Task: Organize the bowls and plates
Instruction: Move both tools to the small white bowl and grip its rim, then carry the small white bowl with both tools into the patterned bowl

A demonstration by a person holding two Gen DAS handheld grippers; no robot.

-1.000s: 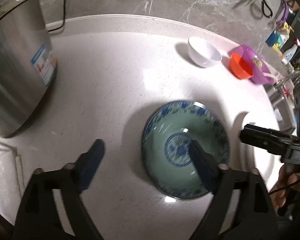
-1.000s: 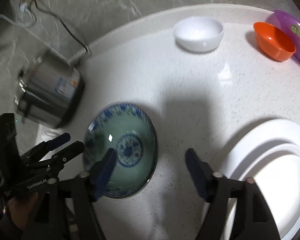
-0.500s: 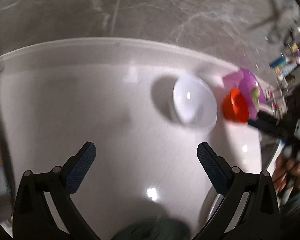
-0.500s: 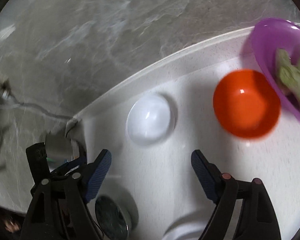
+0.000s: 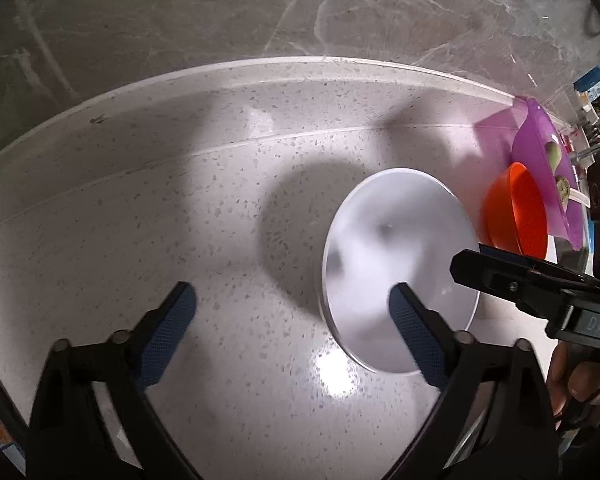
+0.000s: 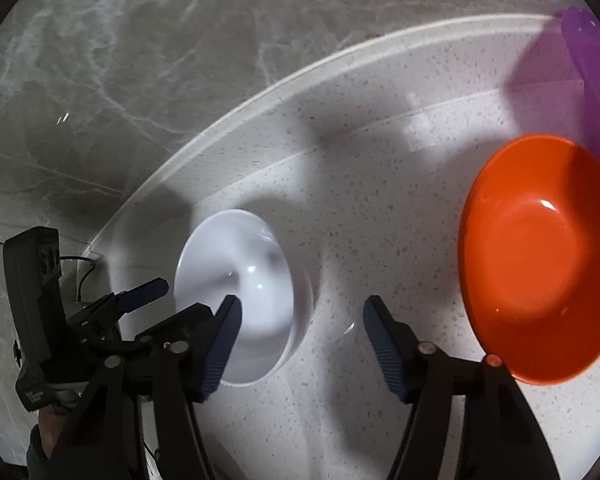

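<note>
A small white bowl (image 5: 396, 256) sits on the white speckled counter near the back wall; it also shows in the right wrist view (image 6: 240, 280). My left gripper (image 5: 292, 332) is open, its right finger over the bowl's near rim. My right gripper (image 6: 300, 340) is open; its left finger is over the white bowl's right side. An orange bowl (image 6: 540, 256) sits to the right, also in the left wrist view (image 5: 520, 216). The right gripper shows at the right of the left wrist view (image 5: 520, 276).
A purple basin (image 5: 548, 168) holding greenish items stands behind the orange bowl, against the wall; it also shows in the right wrist view (image 6: 592, 60). The counter's raised back edge (image 5: 260, 72) meets a grey marble wall. A power cord (image 6: 84, 272) lies at far left.
Both grippers have moved forward from the blue-patterned bowl and white plates to the back of the counter. The white and orange bowls are now close. Both grippers stay open.
</note>
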